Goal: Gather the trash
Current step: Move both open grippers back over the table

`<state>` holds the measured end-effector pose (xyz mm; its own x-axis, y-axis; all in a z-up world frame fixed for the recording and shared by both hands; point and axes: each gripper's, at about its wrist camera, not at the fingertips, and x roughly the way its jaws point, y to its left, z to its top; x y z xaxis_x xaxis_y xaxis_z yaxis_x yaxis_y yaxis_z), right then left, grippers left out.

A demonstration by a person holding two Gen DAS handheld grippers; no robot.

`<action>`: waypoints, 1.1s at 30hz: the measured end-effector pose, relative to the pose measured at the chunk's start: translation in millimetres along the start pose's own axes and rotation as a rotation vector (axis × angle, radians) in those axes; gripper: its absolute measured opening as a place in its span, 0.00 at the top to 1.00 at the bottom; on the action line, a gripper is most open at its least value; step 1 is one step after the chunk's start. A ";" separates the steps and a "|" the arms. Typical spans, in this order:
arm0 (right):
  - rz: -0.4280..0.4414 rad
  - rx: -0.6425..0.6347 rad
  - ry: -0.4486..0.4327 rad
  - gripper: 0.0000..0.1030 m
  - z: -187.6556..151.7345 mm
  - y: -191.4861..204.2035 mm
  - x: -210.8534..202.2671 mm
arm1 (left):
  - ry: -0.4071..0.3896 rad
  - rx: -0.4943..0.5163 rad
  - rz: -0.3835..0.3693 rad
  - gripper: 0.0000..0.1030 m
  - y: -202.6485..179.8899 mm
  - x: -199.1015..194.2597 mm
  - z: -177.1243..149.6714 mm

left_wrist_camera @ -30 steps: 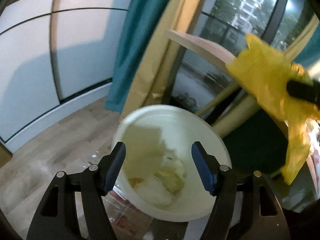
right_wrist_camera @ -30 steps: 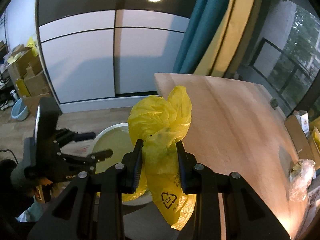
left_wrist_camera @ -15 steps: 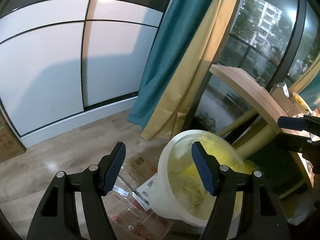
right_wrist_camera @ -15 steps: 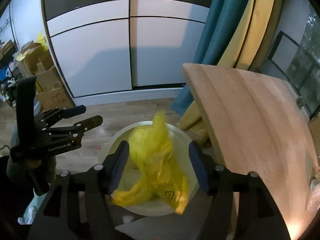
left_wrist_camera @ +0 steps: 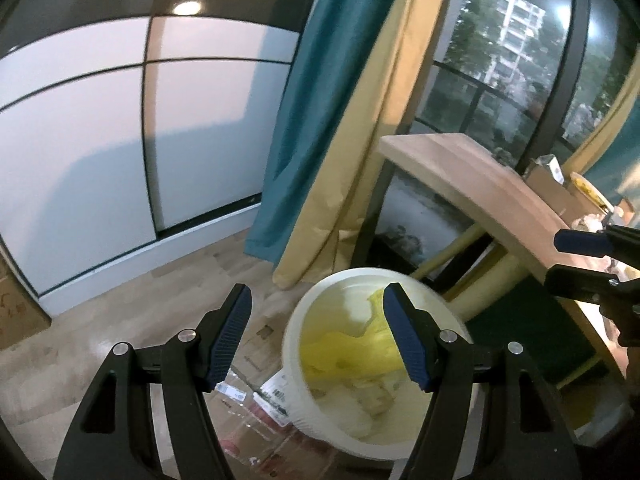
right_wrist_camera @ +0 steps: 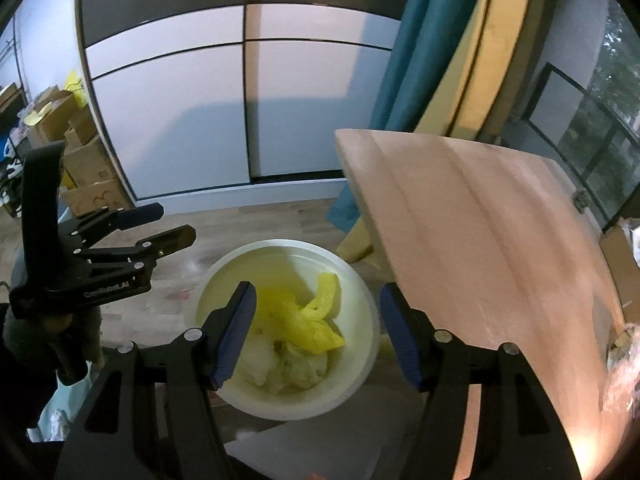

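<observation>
With the yellow bag point(right_wrist_camera: 304, 320) lying in the white bin point(right_wrist_camera: 362, 364), both the right claw point(right_wrist_camera: 316, 332) and the left claw point(left_wrist_camera: 316, 336) gape empty; I'd lift straight clear toward the surface point(right_wrist_camera: 480, 240).

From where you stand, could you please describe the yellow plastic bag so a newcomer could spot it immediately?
Find the wooden table; on the floor beside its end stands a white bin. The yellow plastic bag lies crumpled inside, on top, the only bright yellow among pale trash.
</observation>
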<state>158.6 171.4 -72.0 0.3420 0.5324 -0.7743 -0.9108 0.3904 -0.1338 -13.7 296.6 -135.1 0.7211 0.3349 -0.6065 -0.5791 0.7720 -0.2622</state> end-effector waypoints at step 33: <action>-0.220 0.260 -0.074 0.38 -105.5 -125.0 -92.0 | -0.024 0.264 -0.181 0.31 -183.9 -18.6 3.1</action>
<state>216.7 -5.7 -49.3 0.5484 0.4631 -0.6963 -0.7273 0.6751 -0.1238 80.5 150.1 -73.3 0.8139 0.1900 -0.5491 -0.3243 0.9327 -0.1580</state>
